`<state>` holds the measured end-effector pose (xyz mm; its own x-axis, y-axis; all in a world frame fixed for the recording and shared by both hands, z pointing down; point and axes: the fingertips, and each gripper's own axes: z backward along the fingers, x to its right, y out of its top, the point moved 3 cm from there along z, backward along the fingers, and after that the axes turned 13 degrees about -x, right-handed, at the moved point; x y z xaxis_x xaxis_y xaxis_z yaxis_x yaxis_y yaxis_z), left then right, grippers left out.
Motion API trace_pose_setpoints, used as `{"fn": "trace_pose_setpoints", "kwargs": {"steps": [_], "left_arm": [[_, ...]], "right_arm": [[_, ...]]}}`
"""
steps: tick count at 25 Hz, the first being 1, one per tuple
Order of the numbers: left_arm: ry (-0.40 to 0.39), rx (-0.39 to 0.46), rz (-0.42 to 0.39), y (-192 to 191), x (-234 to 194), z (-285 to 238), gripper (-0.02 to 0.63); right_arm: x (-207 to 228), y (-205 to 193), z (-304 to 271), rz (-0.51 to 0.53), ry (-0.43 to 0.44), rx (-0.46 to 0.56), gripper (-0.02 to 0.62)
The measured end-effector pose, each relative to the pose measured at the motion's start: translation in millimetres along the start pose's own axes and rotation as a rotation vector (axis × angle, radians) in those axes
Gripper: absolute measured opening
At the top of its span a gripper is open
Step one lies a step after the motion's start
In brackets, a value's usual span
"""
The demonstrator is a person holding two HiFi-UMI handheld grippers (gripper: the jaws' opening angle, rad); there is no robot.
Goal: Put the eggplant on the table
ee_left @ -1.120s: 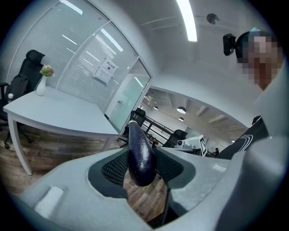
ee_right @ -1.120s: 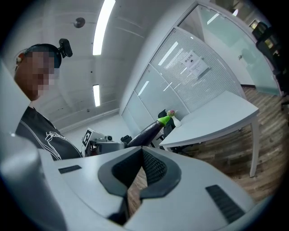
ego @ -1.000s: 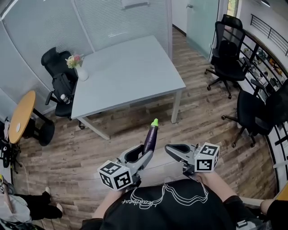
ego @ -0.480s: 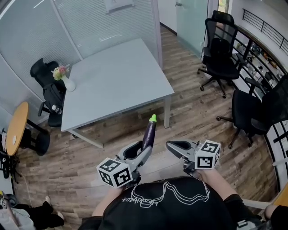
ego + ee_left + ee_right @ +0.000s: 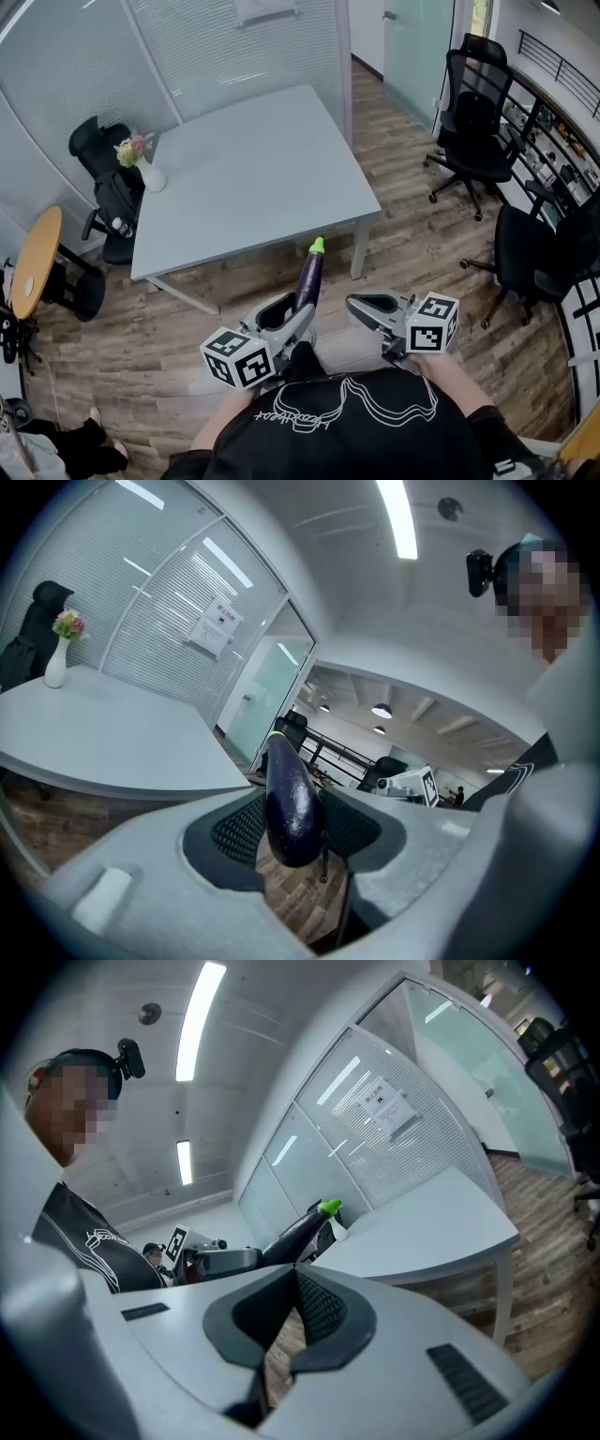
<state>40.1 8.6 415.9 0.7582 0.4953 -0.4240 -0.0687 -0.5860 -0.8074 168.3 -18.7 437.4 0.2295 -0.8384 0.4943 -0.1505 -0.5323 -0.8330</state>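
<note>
A long dark purple eggplant [image 5: 310, 277] with a green stem end sticks up and forward out of my left gripper [image 5: 298, 317], which is shut on its lower end. In the left gripper view the eggplant [image 5: 291, 803] is wedged between the two ribbed pads. Its green tip reaches the near edge of the grey table [image 5: 244, 178] in the head view. My right gripper [image 5: 360, 305] is held beside it, shut and empty, and its pads meet at the tips [image 5: 295, 1274]. The right gripper view also shows the eggplant [image 5: 302, 1226] and the table [image 5: 422, 1222].
A white vase of flowers [image 5: 145, 169] stands on the table's far left corner. A table leg [image 5: 361, 248] is close ahead. Black office chairs stand at the right [image 5: 473, 112] [image 5: 534, 244] and left [image 5: 103, 159]. A round wooden table [image 5: 37, 248] is at the left. Glass partitions stand behind.
The table has come closer in the head view, and the eggplant's tip now reaches its near edge. Both grippers keep the same pose and grip.
</note>
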Motion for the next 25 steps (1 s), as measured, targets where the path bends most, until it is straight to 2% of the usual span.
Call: {"fn": "trace_pose_setpoints", "kwargs": {"steps": [16,25], "left_arm": [[-0.007,-0.037,-0.005,120,-179,-24,0.198],[-0.021,-0.066,-0.016,161,-261,-39,0.198]], "right_arm": [[106,119,-141,-0.037,-0.006,0.004,0.008],[150,165,-202,-0.049,-0.035,0.013,0.008]]}}
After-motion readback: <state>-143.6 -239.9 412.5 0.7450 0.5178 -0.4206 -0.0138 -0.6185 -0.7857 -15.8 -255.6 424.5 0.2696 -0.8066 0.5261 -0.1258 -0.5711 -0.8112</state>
